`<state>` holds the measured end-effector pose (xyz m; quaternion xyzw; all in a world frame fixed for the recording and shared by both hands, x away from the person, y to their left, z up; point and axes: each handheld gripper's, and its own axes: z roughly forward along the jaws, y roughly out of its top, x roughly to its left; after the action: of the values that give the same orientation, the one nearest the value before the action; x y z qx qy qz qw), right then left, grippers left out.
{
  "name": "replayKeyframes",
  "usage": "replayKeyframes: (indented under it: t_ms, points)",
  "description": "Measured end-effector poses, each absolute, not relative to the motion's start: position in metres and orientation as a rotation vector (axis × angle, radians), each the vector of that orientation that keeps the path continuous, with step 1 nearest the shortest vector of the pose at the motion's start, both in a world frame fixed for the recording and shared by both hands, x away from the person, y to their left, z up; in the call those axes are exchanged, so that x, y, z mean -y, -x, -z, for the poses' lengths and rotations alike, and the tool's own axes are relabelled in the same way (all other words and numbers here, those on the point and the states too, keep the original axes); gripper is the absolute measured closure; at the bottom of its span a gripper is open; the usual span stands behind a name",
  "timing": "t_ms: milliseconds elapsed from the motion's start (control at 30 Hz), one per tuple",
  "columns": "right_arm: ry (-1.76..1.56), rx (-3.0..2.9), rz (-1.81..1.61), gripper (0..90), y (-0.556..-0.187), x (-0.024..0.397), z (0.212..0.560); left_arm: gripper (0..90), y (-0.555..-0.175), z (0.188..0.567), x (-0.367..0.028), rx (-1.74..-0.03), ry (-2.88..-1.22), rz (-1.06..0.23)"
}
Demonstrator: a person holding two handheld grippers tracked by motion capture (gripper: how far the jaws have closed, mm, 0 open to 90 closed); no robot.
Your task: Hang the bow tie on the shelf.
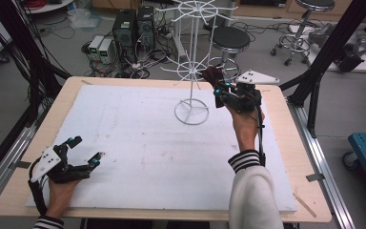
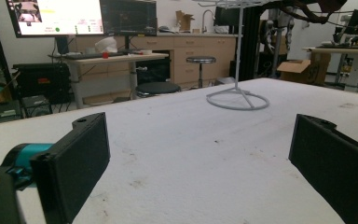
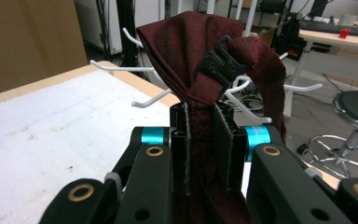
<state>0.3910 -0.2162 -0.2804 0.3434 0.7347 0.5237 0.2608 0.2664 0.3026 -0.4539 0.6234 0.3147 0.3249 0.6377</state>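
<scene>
1. Right gripper point(image 3: 200, 140): my jaws are clenched on a dark red woven fabric strap with a black plastic clip point(image 3: 200, 70), held raised at the table's far right, just beside the lower prongs of the white wire display stand point(image 1: 191, 62).
2. Left gripper point(image 1: 86, 152): jaws released and holding nothing, resting low at the near left of the white foam-covered table point(image 1: 138, 143), well apart from the stand.
3. Step in hand, as I judge it: hanging the strap. I should open its loop toward one prong tip, approach slowly, and avoid nudging the light stand.
</scene>
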Motion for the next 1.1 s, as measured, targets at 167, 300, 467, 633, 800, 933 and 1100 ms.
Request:
replayKeyframes:
  t_ms: [167, 300, 467, 633, 800, 933, 1100]
  points:
    - [-0.944, -2.020, -1.411, 78.3, -0.398, 0.211, 0.287, 5.6, -0.266, 0.454, -0.303, -0.718, -1.423, -0.742]
    - [-0.952, -2.048, -1.403, 78.3, -0.402, 0.207, 0.291, 5.6, -0.266, 0.454, -0.303, -0.718, -1.424, -0.743]
    - [-0.956, -2.061, -1.391, 78.2, -0.404, 0.203, 0.294, 5.6, -0.266, 0.454, -0.302, -0.718, -1.423, -0.742]
    - [-0.957, -2.081, -1.373, 78.2, -0.405, 0.200, 0.297, 5.6, -0.266, 0.454, -0.302, -0.717, -1.424, -0.743]
    - [-0.996, -2.094, -1.372, 78.2, -0.409, 0.201, 0.304, 5.5, -0.266, 0.454, -0.303, -0.717, -1.424, -0.742]
    - [-1.013, -2.100, -1.381, 78.2, -0.409, 0.201, 0.308, 5.6, -0.266, 0.454, -0.303, -0.717, -1.424, -0.742]
    - [-1.020, -2.115, -1.386, 78.2, -0.410, 0.201, 0.314, 5.6, -0.266, 0.454, -0.303, -0.716, -1.424, -0.743]
